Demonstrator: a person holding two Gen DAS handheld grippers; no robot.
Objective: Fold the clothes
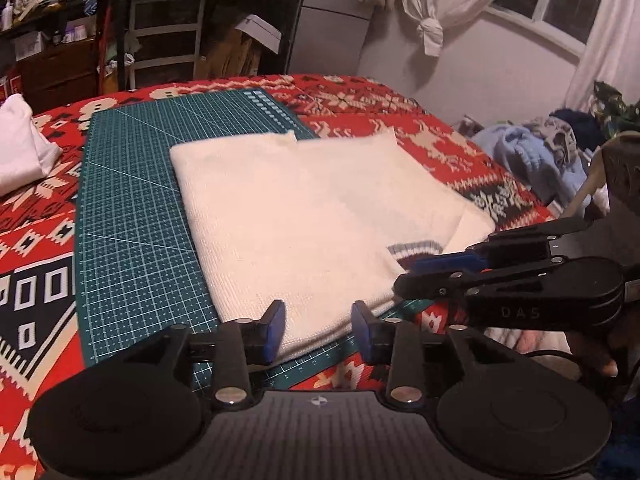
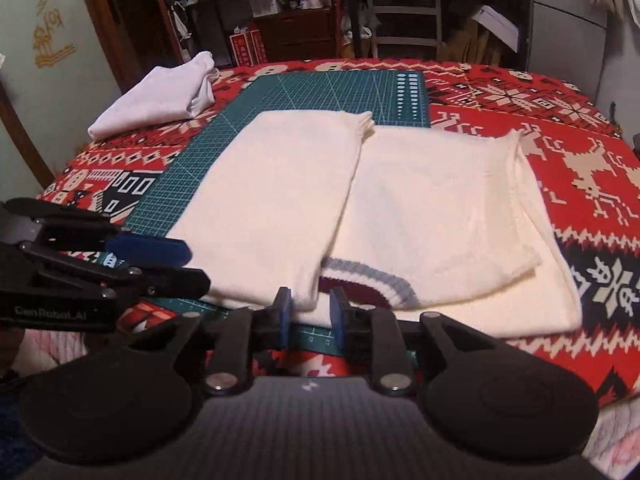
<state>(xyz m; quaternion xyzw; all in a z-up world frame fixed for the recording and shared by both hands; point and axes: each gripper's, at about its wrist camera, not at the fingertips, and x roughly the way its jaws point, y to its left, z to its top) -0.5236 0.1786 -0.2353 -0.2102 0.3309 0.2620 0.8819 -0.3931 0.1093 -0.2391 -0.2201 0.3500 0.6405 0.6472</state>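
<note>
A cream knit sweater [image 1: 288, 216] lies partly folded on the green cutting mat [image 1: 132, 208], its striped maroon and grey collar [image 2: 368, 280] at the near edge. It also shows in the right wrist view [image 2: 420, 208], with one side folded over the middle. My left gripper [image 1: 318, 330] is open, its blue pads on either side of the sweater's near edge. My right gripper [image 2: 310, 312] is open, narrowly, at the near edge by the collar. Each gripper shows in the other's view: the right one [image 1: 440, 272], the left one [image 2: 160, 264].
A red patterned blanket [image 2: 560, 184] covers the bed. A folded white garment [image 2: 160, 96] lies at the far left. A pile of blue and dark clothes [image 1: 540, 152] sits at the right. Cluttered shelves [image 2: 304, 8] stand behind the bed.
</note>
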